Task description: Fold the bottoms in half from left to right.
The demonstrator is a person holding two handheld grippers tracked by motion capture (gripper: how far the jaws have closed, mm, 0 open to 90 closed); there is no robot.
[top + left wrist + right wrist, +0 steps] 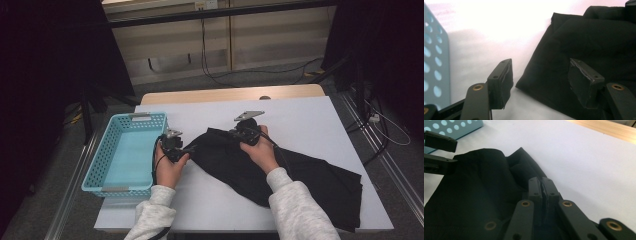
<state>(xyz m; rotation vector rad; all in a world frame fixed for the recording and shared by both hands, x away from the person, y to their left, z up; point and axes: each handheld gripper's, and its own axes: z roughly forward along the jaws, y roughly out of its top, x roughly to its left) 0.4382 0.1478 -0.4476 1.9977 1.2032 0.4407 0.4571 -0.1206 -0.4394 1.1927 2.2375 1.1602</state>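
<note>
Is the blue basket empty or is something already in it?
Empty. The high view shows the blue basket's bare floor; the black cloth lies wholly on the white table, outside it.

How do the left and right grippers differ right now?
The left gripper has its jaws apart around the black cloth's edge, pads not pressing; the right gripper is clamped shut on the cloth. In the high view the left sits beside the blue basket, the right mid-table. Both are hand-held.
</note>
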